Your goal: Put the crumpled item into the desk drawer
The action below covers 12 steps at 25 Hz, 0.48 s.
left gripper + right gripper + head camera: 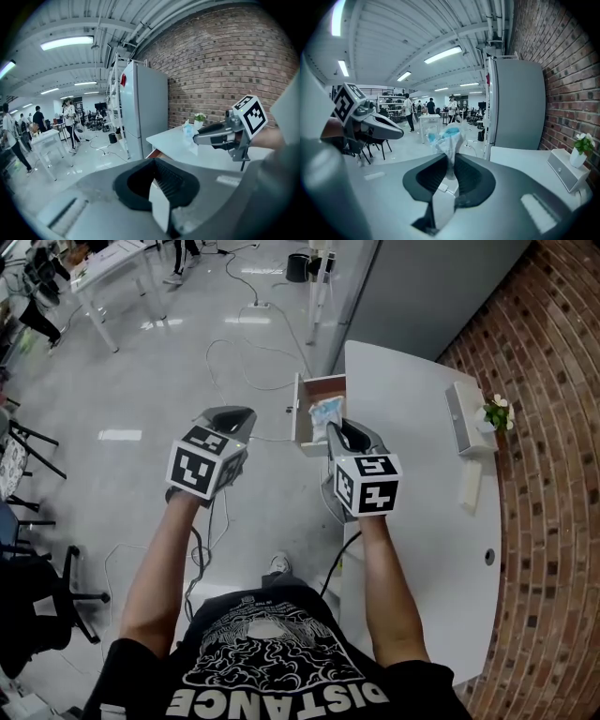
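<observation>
Right gripper: your jaws pinch white tail of crumpled item, pads pressed on it. Item: blue-and-white wrapper, long axis near upright; blue bunched end points up and forward, away from jaws; white end down between pads. Position: head view shows item held in air over open desk drawer, at left edge of white desk. Left gripper: jaws pressed together, nothing between them; held out over floor, left of drawer, apart from it.
</observation>
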Motion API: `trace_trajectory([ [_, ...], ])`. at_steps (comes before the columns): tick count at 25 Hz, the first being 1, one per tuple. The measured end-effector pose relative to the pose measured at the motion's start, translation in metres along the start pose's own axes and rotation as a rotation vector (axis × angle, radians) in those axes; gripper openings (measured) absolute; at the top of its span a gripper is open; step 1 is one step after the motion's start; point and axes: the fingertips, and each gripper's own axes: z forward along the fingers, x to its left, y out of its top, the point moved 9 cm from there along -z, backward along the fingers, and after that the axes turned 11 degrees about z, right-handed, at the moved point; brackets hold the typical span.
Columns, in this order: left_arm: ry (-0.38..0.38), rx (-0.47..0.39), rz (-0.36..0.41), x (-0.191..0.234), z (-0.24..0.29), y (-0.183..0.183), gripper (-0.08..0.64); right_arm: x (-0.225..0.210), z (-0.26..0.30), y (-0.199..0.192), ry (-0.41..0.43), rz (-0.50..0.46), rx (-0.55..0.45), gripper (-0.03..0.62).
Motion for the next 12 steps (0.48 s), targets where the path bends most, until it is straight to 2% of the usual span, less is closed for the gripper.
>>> trace_trajectory([
  [12,0.009,-0.026,0.001,0.005,0.051,0.032,0.002,-0.041,0.026,0.026,0.022,0.003,-0.024,0.052],
])
